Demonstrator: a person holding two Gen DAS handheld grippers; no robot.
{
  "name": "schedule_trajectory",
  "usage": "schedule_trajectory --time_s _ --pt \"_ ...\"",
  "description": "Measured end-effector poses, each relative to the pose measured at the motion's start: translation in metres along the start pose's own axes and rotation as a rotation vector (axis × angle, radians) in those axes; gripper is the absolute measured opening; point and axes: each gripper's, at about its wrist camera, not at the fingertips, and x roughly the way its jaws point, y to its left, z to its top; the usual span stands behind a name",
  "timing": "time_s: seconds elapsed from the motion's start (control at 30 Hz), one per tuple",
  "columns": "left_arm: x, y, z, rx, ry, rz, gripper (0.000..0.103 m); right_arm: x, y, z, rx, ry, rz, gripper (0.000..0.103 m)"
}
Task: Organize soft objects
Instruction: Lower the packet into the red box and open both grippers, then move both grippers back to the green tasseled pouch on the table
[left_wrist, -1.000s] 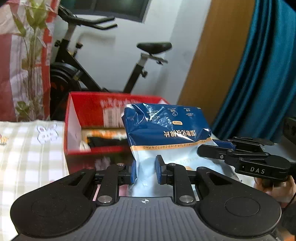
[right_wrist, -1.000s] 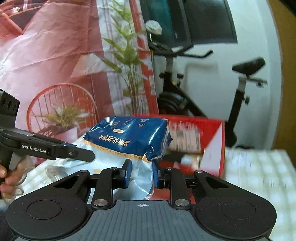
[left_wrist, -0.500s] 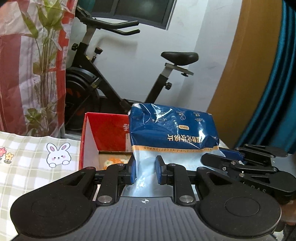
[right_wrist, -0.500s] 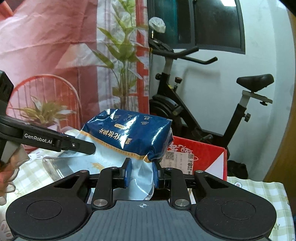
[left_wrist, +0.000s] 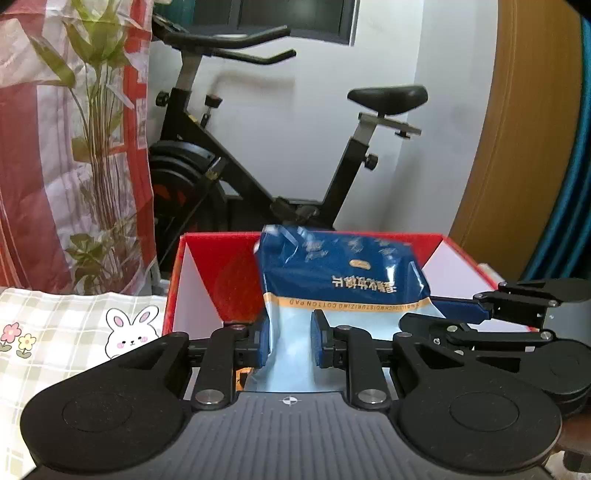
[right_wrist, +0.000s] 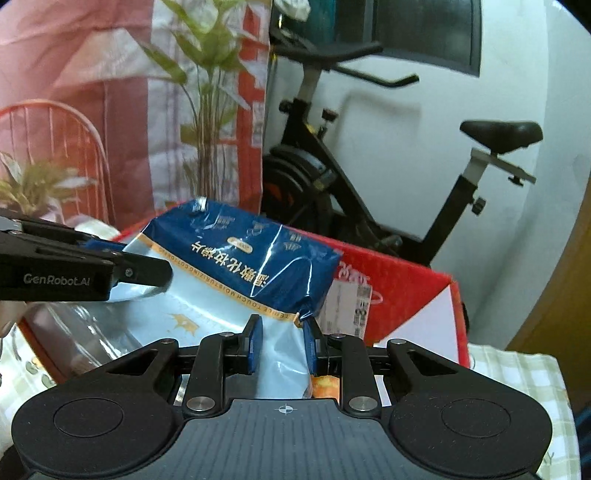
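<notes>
Flanking the held cotton pad pack (left_wrist: 343, 275), red box (left_wrist: 210, 269) walls stand close.

The blue pack (right_wrist: 243, 266) carried upside-down Chinese characters and the line "TENLE TOUCH MOISTURIZING COTTON PAD". The left gripper (right_wrist: 74, 273) read "GenRobot.AI". A label (right_wrist: 349, 306) on the red box (right_wrist: 406, 295) was too blurred to read.

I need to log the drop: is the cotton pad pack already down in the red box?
Not yet. The cotton pad pack hangs over the open red box, pinched by left gripper and right gripper.
</notes>
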Motion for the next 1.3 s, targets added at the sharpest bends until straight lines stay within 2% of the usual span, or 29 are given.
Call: schedule_trajectory --time_s 0.07,0.23,0.33,0.47,0.6,0.97,1.13,1.3 --pt "0.005 0.001 -0.001 0.007 0.019 0.007 0.026 0.006 0.001 -0.001 0.008 0.028 -0.009 0.022" --pt "0.0 0.005 -0.003 0.015 0.023 0.019 0.048 0.008 0.008 -0.001 -0.024 0.058 -0.057 0.026" --pt "-0.008 0.006 -0.002 0.024 0.002 0.026 0.057 0.003 0.009 -0.001 -0.017 0.052 -0.061 0.031" --pt "-0.02 0.005 -0.003 0.027 0.002 0.025 0.059 -0.01 0.008 -0.004 -0.022 0.038 -0.057 0.033" --pt "-0.037 0.005 -0.007 0.024 -0.001 0.014 0.06 -0.035 0.004 -0.009 0.019 -0.033 -0.01 0.039" --pt "-0.108 -0.003 -0.043 -0.018 0.003 -0.024 0.06 -0.111 0.016 -0.041 0.086 -0.111 0.063 0.04" --pt "-0.137 -0.009 -0.079 -0.018 0.043 -0.062 0.06 -0.142 0.028 -0.072 0.077 -0.081 0.09 0.04" --pt "-0.155 -0.012 -0.122 -0.032 0.103 -0.1 0.06 -0.167 0.046 -0.113 0.05 -0.011 0.127 0.04"
